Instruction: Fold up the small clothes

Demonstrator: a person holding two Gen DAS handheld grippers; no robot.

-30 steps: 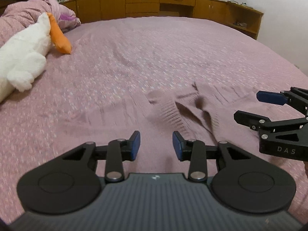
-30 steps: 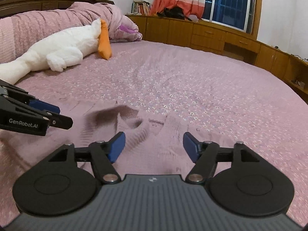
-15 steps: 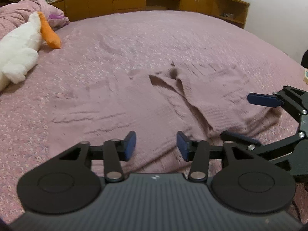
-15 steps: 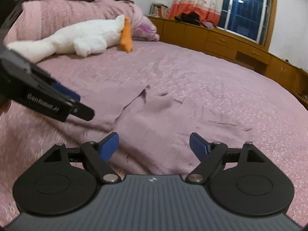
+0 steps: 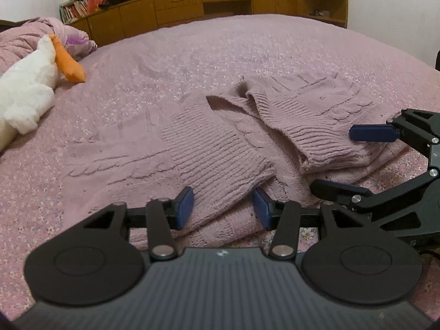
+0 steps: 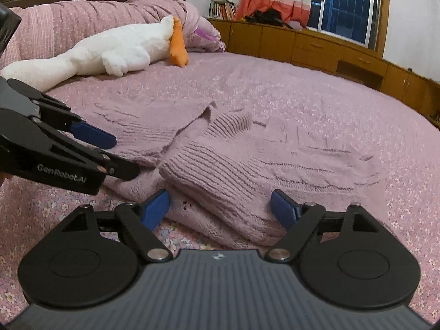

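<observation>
Bedroom, pink floral bedspread (image 5: 247, 55), wooden cabinets (image 5: 178, 8) behind, plush goose (image 6: 110, 49) near the pillows. Over the past second you dropped both tools low and close to the knitted sweater (image 5: 220, 143); earlier it lay well ahead of you, now its near hem sits between your fingers. Left gripper (image 5: 223, 207) has widened to a moderate gap straddling a ribbed cuff, pads not pressing. Right gripper (image 6: 220, 209) stands wide around the other cuff, nothing clamped. I read this as the pre-grasp for the first fold. Sweater lies spread across the bed, sleeves already crossed inward, collar pointing away from you, long axis running side to side.
</observation>
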